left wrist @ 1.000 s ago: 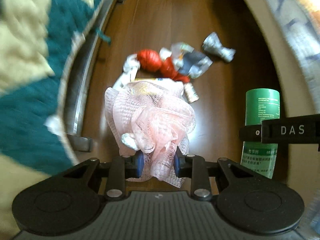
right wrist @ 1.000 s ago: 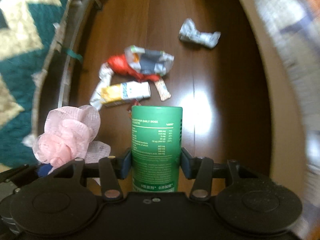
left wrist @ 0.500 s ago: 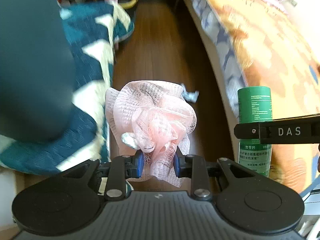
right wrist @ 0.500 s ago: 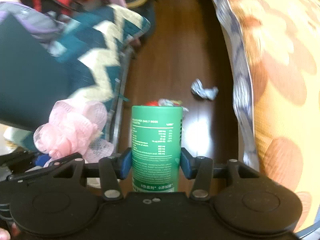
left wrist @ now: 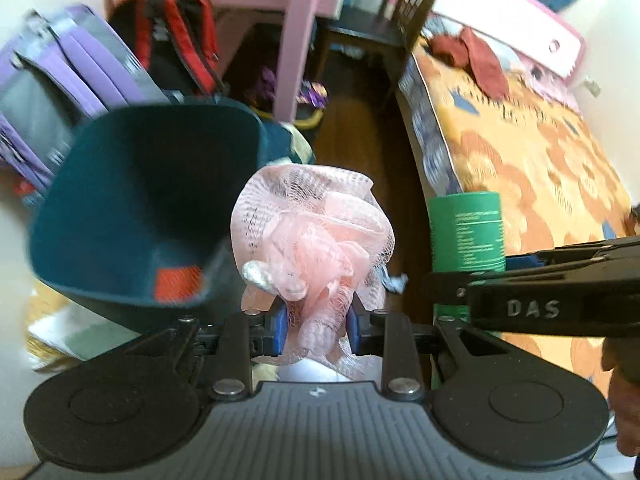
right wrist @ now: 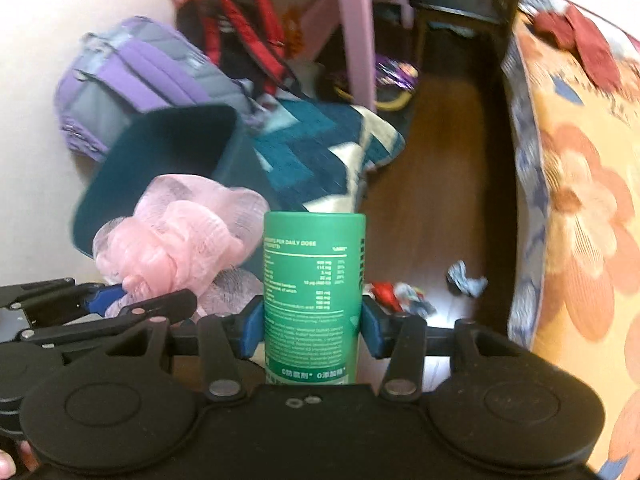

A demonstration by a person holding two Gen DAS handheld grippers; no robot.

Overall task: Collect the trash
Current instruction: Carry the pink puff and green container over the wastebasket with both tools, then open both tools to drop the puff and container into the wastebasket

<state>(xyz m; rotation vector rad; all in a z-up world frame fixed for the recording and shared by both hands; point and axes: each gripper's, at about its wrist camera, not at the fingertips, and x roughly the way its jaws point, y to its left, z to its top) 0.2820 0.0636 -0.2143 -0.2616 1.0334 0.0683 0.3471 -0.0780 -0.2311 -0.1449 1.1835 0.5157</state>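
Note:
My left gripper (left wrist: 316,326) is shut on a pink mesh bath pouf (left wrist: 316,236), which bulges up above its blue pads. My right gripper (right wrist: 312,328) is shut on an upright green canister (right wrist: 314,284) with white print; the same canister (left wrist: 466,232) shows at the right of the left wrist view. A dark teal bin (left wrist: 144,200) gapes open just left of the pouf, with something red (left wrist: 176,284) at its bottom. In the right wrist view the bin (right wrist: 172,152) lies behind the pouf (right wrist: 176,240). Far below on the wood floor remain a crumpled silver wrapper (right wrist: 466,282) and a heap of red and mixed wrappers (right wrist: 400,296).
A bed with an orange flowered cover (right wrist: 580,200) runs along the right. A teal zigzag quilt (right wrist: 320,156) lies beside the bin. Purple (right wrist: 140,80) and red-black backpacks (right wrist: 240,32) lean by a pink table leg (right wrist: 356,40). A dark chair (left wrist: 380,28) stands beyond.
Both grippers have risen far above the floor with the pouf and canister still held. The floor trash has shrunk below, and the teal bin has come into view at the left.

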